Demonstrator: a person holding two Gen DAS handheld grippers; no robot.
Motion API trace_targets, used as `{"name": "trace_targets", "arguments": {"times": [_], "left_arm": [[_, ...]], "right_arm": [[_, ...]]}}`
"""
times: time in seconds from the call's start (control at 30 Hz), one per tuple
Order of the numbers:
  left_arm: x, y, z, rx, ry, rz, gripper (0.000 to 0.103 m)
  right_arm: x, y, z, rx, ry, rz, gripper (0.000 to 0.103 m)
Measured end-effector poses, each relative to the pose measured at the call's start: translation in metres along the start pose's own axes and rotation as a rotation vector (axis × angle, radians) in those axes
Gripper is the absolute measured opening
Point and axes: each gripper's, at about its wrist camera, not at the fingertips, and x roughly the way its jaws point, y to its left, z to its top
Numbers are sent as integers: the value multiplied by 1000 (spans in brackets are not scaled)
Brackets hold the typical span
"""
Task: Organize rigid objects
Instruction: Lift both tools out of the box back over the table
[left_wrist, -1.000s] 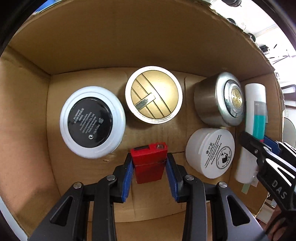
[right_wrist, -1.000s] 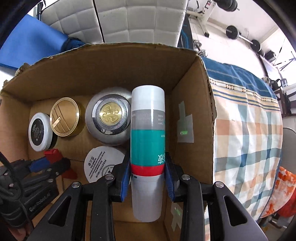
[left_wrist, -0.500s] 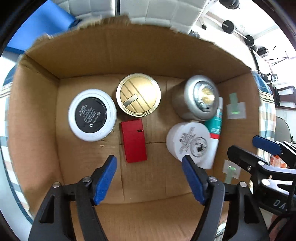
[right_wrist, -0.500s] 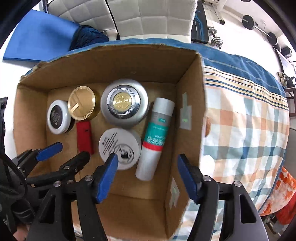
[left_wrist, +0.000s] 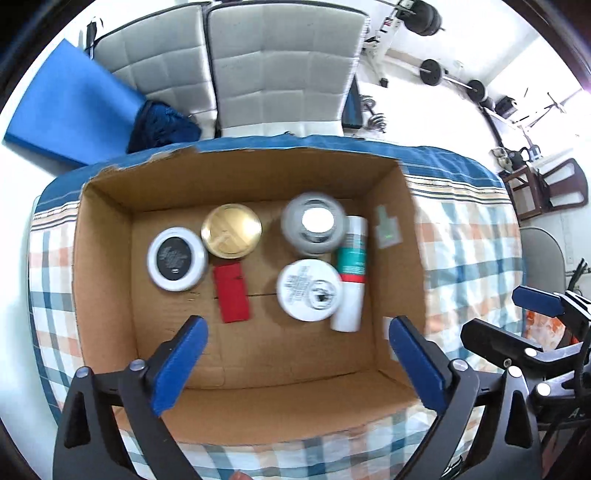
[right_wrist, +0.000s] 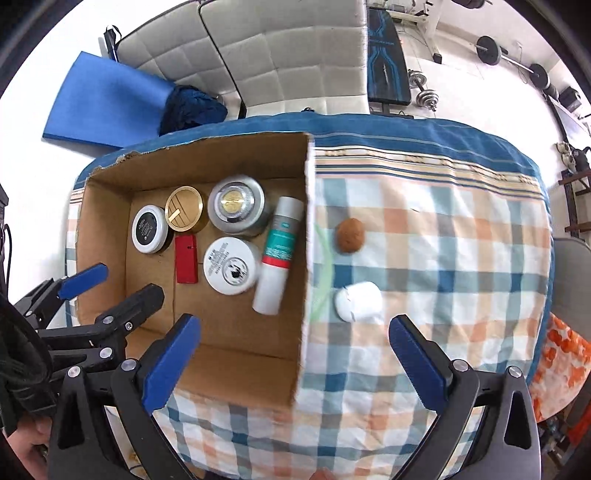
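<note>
Both tools hang above an open cardboard box (left_wrist: 103, 280) on a checked cloth, each now empty. The left tool (left_wrist: 295, 354), clamped a second ago on the red case (left_wrist: 232, 293), has let it go and lifted clear; its jaws are opening with nothing between them, and the case lies flat on the box floor ahead of its fingertips, just below the gold-lidded tin (left_wrist: 231, 230). The right tool (right_wrist: 293, 354) has likewise released the teal-banded tube (right_wrist: 277, 254) and risen; its jaws are opening and empty too, and the tube lies ahead and to the left of it, along the box's right wall beside the white jar (right_wrist: 231, 265).

With the black-and-white jar (left_wrist: 176, 258) and the silver tin (left_wrist: 314, 223), six rigid items now sit packed in the box. Two things remain outside it on the worktop, ahead of the right tool: a brown rounded object (right_wrist: 350, 235) and a white one (right_wrist: 358, 301), the latter nearer its fingertips. Judging by that, the white item looks the likely next pick, and the task seems largely done but not finished.
</note>
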Motion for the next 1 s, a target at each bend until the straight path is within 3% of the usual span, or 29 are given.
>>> {"name": "trace_targets", "arguments": {"times": [0.2,0.47,0.67,0.77,0.87,0.93,1.0], "left_arm": [[-7,-39,-8,21,-34,-41,101],[8,-72,-9,28,-70,34,101],[39,-62,-6,-28,-49,138,101],[53,-51,-5,-80,-35,110,101],[60,-51,-2,-84,-34,134,101],[63,-54,-1,-72,-41,158,101],[65,-57,2,-65,-44,170,101]], "right_arm": [[-21,-47,-24,49,-21,-5,103],[-17,-96,-44,129,-15,24,103],[29,-121,-39,254,24,89,103],[66,-127,-33,319,68,145,102],[106,-127,-31,364,124,161,97],[125,-127,-30,395,153,175,92],[147,-128,-30,436,186,205,79]]}}
